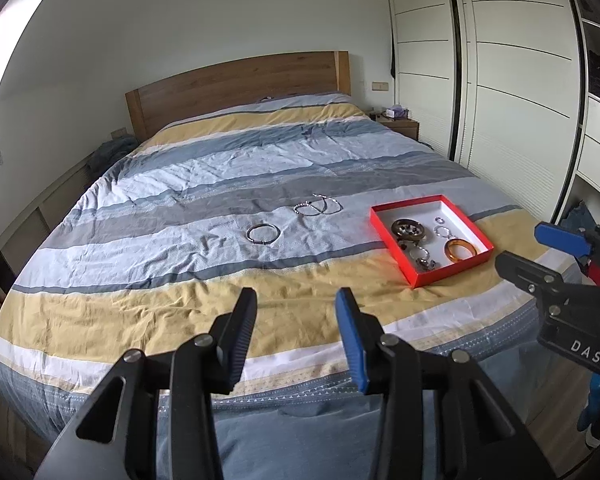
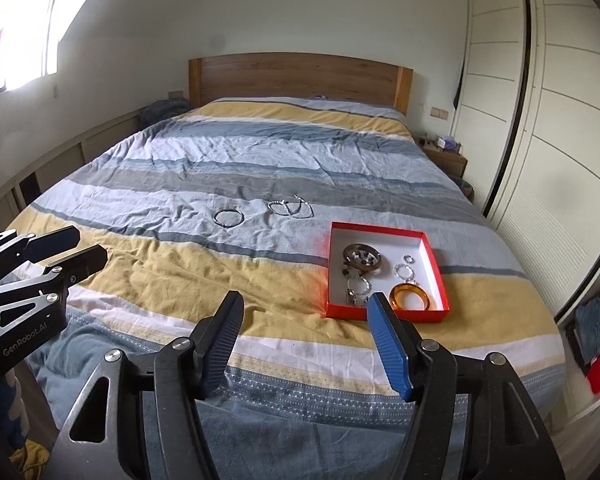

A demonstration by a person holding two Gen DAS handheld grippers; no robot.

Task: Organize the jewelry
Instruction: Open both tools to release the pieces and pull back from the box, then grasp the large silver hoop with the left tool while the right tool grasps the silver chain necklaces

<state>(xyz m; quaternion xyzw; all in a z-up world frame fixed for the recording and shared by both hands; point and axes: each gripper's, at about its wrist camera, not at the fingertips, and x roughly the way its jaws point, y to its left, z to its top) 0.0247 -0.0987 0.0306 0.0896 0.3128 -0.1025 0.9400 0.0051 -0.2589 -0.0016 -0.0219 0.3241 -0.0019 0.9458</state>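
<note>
A red shallow box (image 1: 384, 226) (image 2: 430, 248) lies on the bed and holds an amber bangle (image 1: 460, 250) (image 2: 411, 298), a dark round piece (image 1: 410, 229) (image 2: 362, 257) and several silver rings. On the bedspread left of the box lie a dark metal bangle (image 1: 263, 235) (image 2: 228, 216) and a cluster of thin silver bracelets (image 1: 318, 205) (image 2: 290, 208). My left gripper (image 1: 296, 300) (image 2: 74, 246) is open and empty, hovering over the bed's near edge. My right gripper (image 2: 304, 304) (image 1: 520, 246) is open and empty, just short of the box.
The striped bedspread (image 1: 220, 168) covers the whole bed, with a wooden headboard (image 1: 236, 84) at the far end. White wardrobe doors (image 1: 512, 80) stand along the right. A nightstand (image 1: 400, 124) sits beside the headboard. A low shelf runs along the left wall.
</note>
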